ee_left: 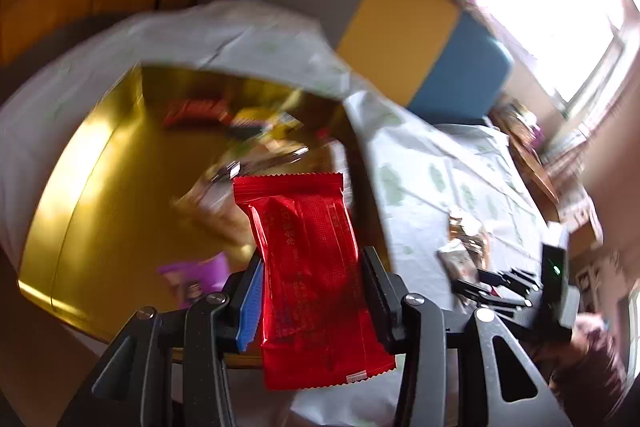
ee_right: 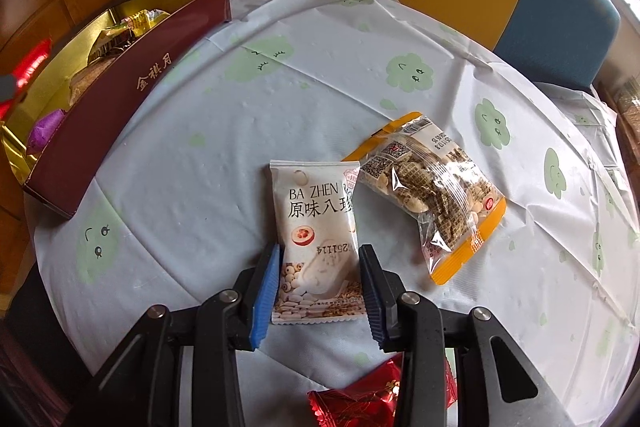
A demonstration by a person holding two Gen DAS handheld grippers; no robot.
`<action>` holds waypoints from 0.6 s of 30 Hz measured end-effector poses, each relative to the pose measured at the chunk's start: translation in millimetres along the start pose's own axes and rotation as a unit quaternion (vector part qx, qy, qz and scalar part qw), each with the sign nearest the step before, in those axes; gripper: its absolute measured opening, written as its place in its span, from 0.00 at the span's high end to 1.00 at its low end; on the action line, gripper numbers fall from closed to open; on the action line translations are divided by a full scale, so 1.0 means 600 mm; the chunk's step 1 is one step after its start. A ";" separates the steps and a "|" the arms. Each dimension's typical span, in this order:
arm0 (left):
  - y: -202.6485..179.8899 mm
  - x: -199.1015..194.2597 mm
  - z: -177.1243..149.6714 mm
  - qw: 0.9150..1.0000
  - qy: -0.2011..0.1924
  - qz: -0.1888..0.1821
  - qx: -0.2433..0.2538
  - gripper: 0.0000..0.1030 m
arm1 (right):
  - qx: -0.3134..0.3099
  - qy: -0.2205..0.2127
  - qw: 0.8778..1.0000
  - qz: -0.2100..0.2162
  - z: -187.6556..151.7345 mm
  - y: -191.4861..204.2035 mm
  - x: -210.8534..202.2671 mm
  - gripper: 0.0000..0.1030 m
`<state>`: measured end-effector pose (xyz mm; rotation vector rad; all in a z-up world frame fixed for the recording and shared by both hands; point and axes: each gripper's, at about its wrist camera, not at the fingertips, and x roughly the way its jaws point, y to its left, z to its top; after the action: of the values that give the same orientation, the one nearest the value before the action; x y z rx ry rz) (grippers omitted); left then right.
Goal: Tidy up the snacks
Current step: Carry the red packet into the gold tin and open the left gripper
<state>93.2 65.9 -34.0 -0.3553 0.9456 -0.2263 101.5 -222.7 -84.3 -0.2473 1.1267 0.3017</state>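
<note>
Inside the gold-lined box at ten o'clock, assorted snacks are held; a red packet is pinched by the left gripper, while the white packet is straddled by the spread right gripper.

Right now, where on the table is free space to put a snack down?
Bare tablecloth lies between the maroon box and the white packet, and also behind the packets toward the chairs. It is crowded around the white packet and the nut packet, which overlap.

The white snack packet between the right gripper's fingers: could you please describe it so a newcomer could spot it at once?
On the cloud-print tablecloth, right of the maroon box, two packets lie side by side. The white snack packet is the left one, between the right gripper fingers. It is opaque and reads BA ZHEN; the clear orange-edged packet shows its snacks.
</note>
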 end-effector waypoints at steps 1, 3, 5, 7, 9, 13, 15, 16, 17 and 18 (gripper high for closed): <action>0.006 0.006 0.002 1.000 0.003 0.000 -0.007 0.56 | 0.000 0.000 1.000 0.000 0.000 0.000 0.000 0.62; 0.009 0.013 0.001 1.000 0.007 0.007 -0.004 0.55 | 0.000 0.000 1.000 0.000 0.000 0.000 0.000 0.62; 0.014 0.023 0.002 1.000 0.011 0.019 -0.002 0.55 | -0.001 0.000 1.000 -0.001 0.000 0.000 0.000 0.62; 0.015 0.033 0.003 0.999 0.023 0.028 0.004 0.54 | 0.000 0.000 1.000 0.000 0.000 0.000 0.000 0.62; 0.017 0.042 0.004 0.999 0.028 0.042 0.004 0.54 | 0.000 0.000 1.000 0.000 0.000 0.000 0.000 0.62; 0.017 0.038 0.000 0.997 0.013 0.066 0.023 0.54 | -0.001 0.000 1.000 -0.001 0.000 -0.001 0.000 0.62; 0.012 0.034 -0.004 0.996 0.005 0.080 0.040 0.54 | -0.001 0.000 1.000 -0.002 0.000 0.000 0.000 0.62; 0.009 0.032 -0.005 0.995 0.000 0.092 0.048 0.54 | -0.002 -0.001 1.000 -0.003 0.000 0.000 0.000 0.62; 0.004 0.028 -0.007 0.993 -0.004 0.103 0.054 0.54 | -0.003 -0.001 1.000 -0.003 0.000 0.000 0.000 0.62; 0.000 0.026 -0.010 0.992 -0.008 0.113 0.062 0.54 | -0.003 -0.001 1.000 -0.004 0.000 0.000 0.000 0.62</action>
<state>97.3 59.7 -48.6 -0.1338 0.9437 -0.0731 101.5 -222.5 -84.2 -0.2574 1.1223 0.2988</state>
